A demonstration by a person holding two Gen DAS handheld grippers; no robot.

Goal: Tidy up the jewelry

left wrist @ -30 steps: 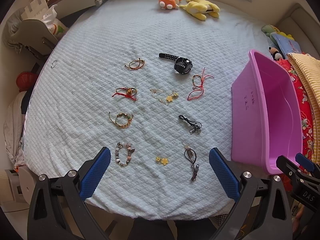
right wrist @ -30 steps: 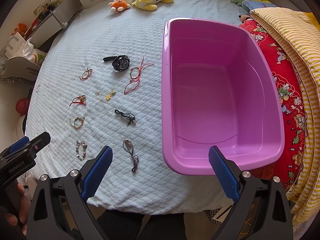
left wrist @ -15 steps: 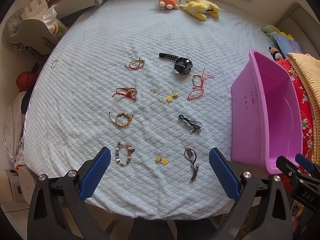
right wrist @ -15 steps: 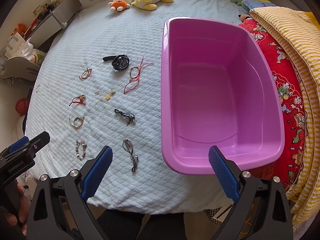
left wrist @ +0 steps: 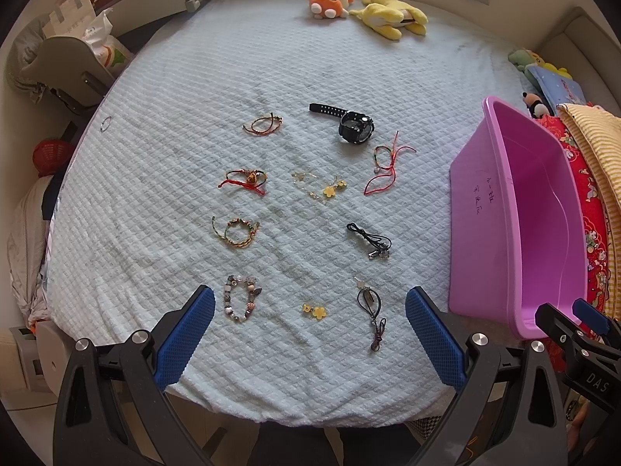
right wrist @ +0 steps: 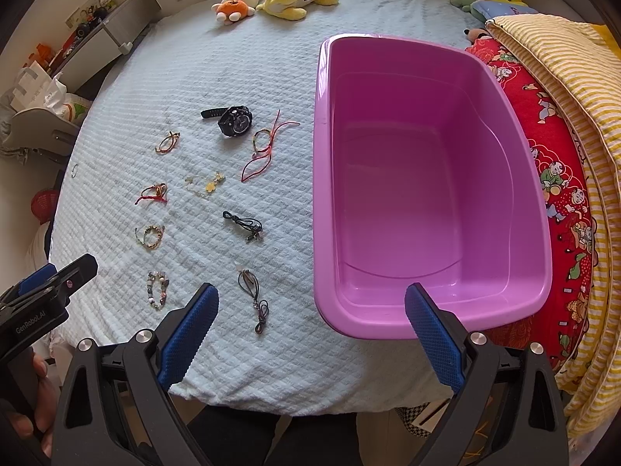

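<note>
Both grippers (left wrist: 310, 322) (right wrist: 310, 310) spread wide, holding nothing; yellow flower charm (left wrist: 313, 311) between left fingers.

Each hand-held gripper (left wrist: 310, 330) (right wrist: 310, 326) is showing black angular arms, blue cross-hatched fingertips (left wrist: 186, 334), silver screws and white lettering; bare skin is showing at the edge.

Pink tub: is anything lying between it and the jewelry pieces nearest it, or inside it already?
Nothing visible. The pink tub looks empty, and only bare blanket separates it from the black cord pendant and black cord charm. Both hand-held grippers, left and right, are open and holding nothing.
</note>
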